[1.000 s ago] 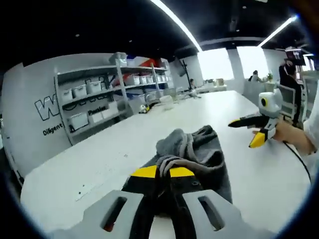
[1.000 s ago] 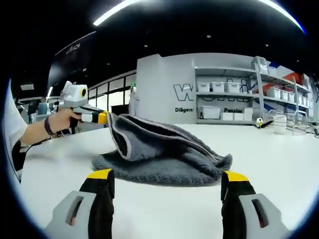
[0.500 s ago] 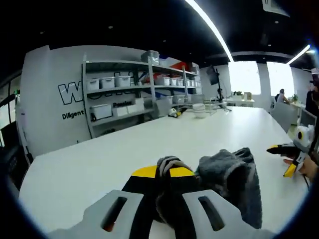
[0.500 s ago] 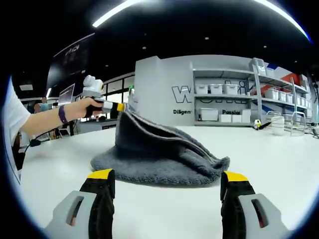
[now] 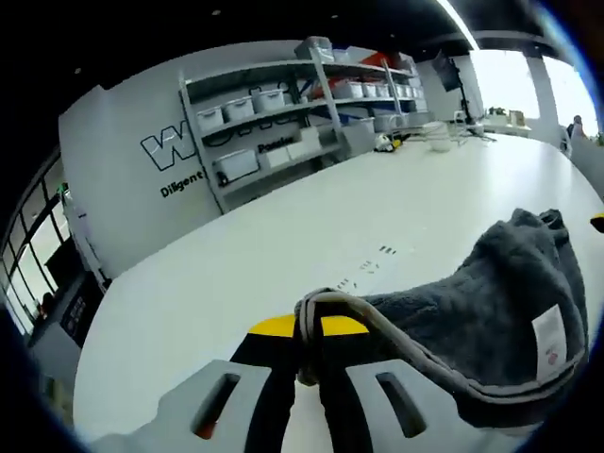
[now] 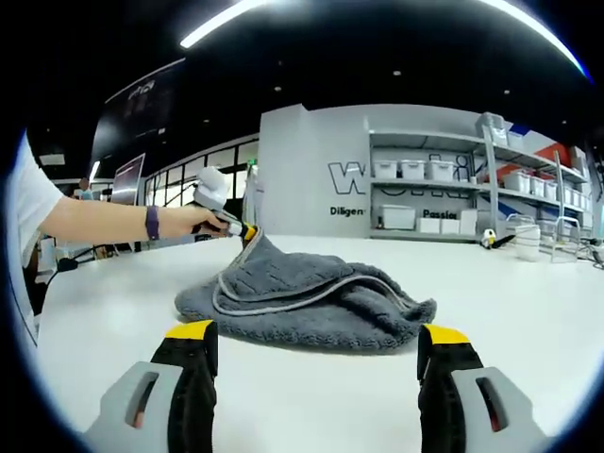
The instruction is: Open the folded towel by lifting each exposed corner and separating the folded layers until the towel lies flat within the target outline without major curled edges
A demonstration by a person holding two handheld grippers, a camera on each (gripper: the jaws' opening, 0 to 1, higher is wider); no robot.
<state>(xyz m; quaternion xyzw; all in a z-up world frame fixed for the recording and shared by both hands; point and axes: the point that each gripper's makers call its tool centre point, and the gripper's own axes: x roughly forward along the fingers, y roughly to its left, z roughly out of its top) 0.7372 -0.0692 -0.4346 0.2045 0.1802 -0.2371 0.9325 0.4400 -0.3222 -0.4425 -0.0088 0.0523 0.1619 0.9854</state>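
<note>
A dark grey towel [image 6: 302,297] lies bunched on the white table [image 6: 283,377], its upper layer pulled up to a peak at the left. My left gripper [image 5: 310,327] is shut on a piped corner of the towel [image 5: 472,311], which trails off to the right with a white label showing. In the right gripper view that left gripper [image 6: 247,231] pinches the raised corner, held by a person's hand. My right gripper [image 6: 316,332] is open, low over the table in front of the towel, with nothing between its yellow-tipped fingers [image 6: 191,330].
Grey shelving [image 6: 434,193] with white bins stands against the back wall behind the table. Small items [image 6: 528,236] sit at the table's far right. Small marks [image 5: 373,260] dot the table beyond the towel. Bare table spreads on all sides of the towel.
The left gripper has carried the held corner further away from the right gripper and lower, peeling the top layer open. The right gripper has stayed still and open.
</note>
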